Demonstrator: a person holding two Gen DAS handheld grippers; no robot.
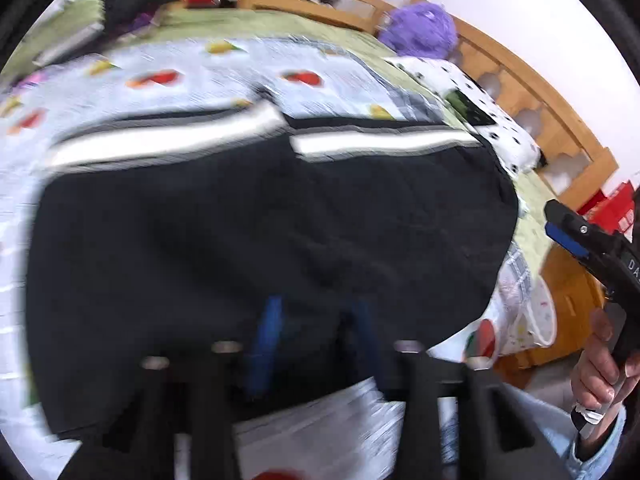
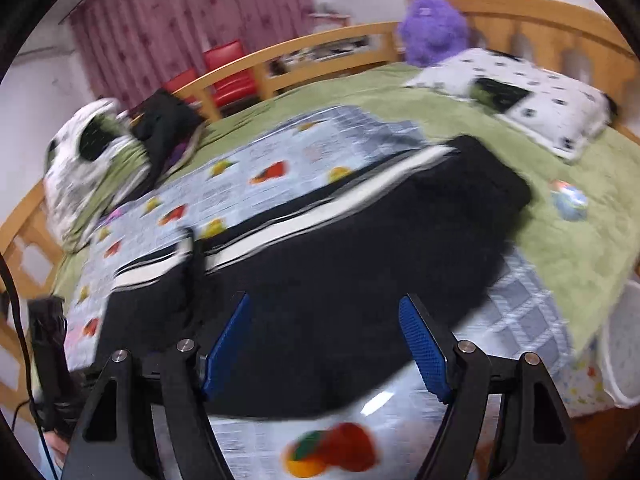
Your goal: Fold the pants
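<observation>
Black pants [image 1: 260, 220] with a white side stripe [image 1: 384, 142] lie folded across a fruit-print sheet [image 1: 200, 76] on the bed. My left gripper [image 1: 316, 304] hovers over the near edge of the pants, blurred, its blue pads [image 1: 266, 344] apart with only dark cloth behind them. In the right wrist view the same pants [image 2: 360, 240] spread ahead, and my right gripper [image 2: 324, 300] stands wide open just above their near edge with nothing between the pads [image 2: 424, 344]. The right gripper [image 1: 572, 232] also shows at the right edge of the left wrist view, held by a hand [image 1: 596, 372].
A green blanket [image 2: 560, 232] covers the bed inside a wooden frame [image 2: 320, 46]. A spotted pillow [image 2: 532, 96] and a purple plush [image 2: 434, 28] lie at the far side, dark clothing [image 2: 164, 124] at the far left. A small colourful ball [image 2: 570, 200] and a white bin [image 2: 624, 340] are on the right.
</observation>
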